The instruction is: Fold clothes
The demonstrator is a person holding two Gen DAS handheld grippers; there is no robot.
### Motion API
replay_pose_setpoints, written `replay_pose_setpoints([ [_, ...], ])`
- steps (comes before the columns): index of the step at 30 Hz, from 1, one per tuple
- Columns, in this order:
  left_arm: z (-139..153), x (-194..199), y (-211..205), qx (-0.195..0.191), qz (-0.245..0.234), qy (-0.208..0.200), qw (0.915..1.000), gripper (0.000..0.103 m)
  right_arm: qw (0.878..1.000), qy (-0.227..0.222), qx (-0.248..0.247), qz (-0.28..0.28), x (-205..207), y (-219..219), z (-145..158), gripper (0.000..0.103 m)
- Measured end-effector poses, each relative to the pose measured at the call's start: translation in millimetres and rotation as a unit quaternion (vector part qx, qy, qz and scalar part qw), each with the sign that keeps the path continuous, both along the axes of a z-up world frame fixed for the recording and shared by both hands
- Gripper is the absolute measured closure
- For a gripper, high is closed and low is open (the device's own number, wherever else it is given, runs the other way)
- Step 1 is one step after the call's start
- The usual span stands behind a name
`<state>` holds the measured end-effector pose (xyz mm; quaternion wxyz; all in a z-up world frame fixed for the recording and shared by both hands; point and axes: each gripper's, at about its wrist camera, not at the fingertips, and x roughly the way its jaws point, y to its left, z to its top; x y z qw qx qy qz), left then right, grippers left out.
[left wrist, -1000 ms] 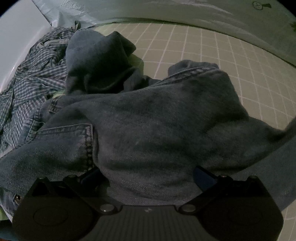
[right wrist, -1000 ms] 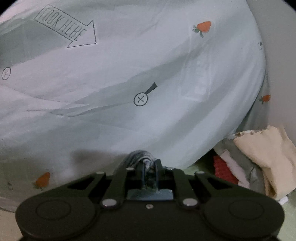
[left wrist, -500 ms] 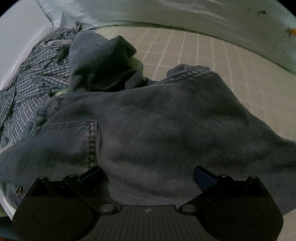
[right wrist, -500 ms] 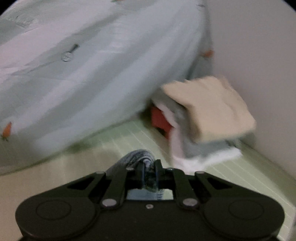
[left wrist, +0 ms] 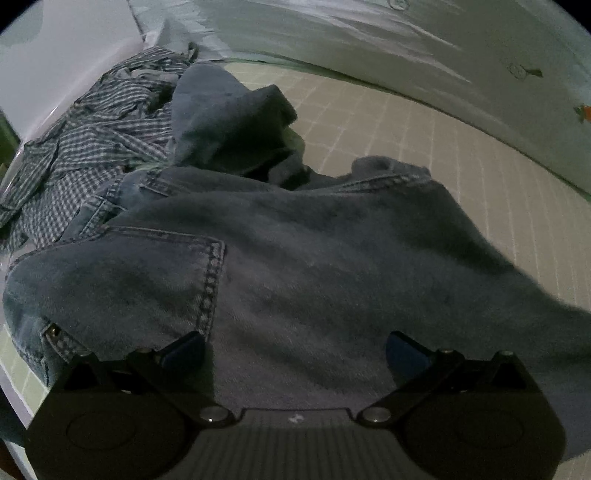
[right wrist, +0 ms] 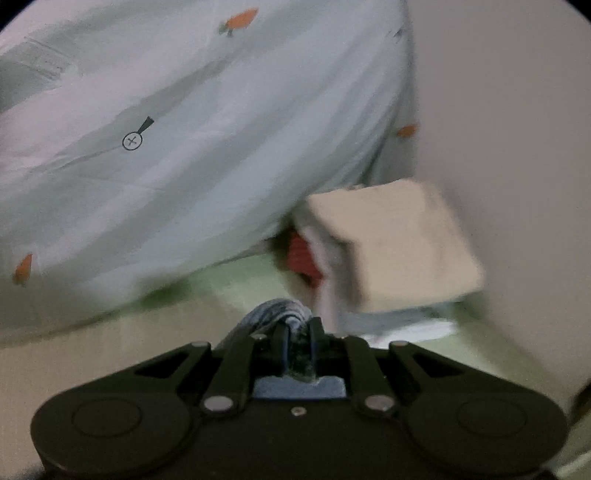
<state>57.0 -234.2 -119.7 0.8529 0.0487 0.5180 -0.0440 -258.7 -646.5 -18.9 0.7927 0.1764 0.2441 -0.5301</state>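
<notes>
Both views are dim, with dark fisheye corners. The right wrist view is motion-blurred, smearing the folded beige cloth stack (right wrist: 395,243). The blue denim jeans (left wrist: 314,266) lie in shadow.

Left wrist cam: sits low, right over the jeans (left wrist: 295,258), looking forward and down along the left gripper (left wrist: 295,350) fingers. Denim fills most of the frame, very close. Beyond it, a checked shirt (left wrist: 92,140) at left, grid-lined mat (left wrist: 424,147) further out, pale sheet (left wrist: 369,33) across the top.

Right wrist cam: low above the mat (right wrist: 92,350), facing forward, roughly level, along the right gripper (right wrist: 297,332) fingers. Blurred. Sheet (right wrist: 184,147) fills the left and centre, mid-range; folded stack (right wrist: 391,243) against a wall (right wrist: 498,110) at right.

Overlap: same printed sheet and mat in both. Stack only in right view, shirt only in left.
</notes>
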Motion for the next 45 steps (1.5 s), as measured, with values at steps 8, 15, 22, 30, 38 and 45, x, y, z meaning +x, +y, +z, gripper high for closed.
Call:
replay_pose_setpoints([
  [8, -11.8, 18.1, -4.9, 0.006, 0.063, 0.015, 0.9979, 0.000, 0.993, -0.076, 0.089, -0.028, 23.0, -39.0, -56.8, 0.040],
  [15, -23.4, 25.2, -31.9, 0.070, 0.033, 0.036, 0.9963, 0.000, 0.979, -0.035, 0.196, -0.048, 10.2, -35.2, -132.5, 0.041],
  [22, -21.3, 27.3, -30.1, 0.067, 0.037, 0.045, 0.9961, 0.000, 0.975, -0.048, 0.211, -0.058, 25.3, -38.2, -151.8, 0.032],
  [30, -12.6, 22.1, -29.0, 0.040, 0.029, 0.036, 0.9981, 0.000, 0.985, -0.026, 0.172, -0.018, 29.1, -32.2, -134.9, 0.099],
  [38, 23.7, -28.4, -14.2, -0.096, -0.012, -0.006, 0.9953, 0.000, 0.990, -0.097, 0.038, -0.092, -87.8, 4.1, -15.3, 0.099],
  [45, 37.9, -82.3, -3.2, -0.064, -0.029, -0.037, 0.9969, 0.000, 0.975, -0.010, 0.155, -0.161, -153.0, 14.8, -101.9, 0.099],
])
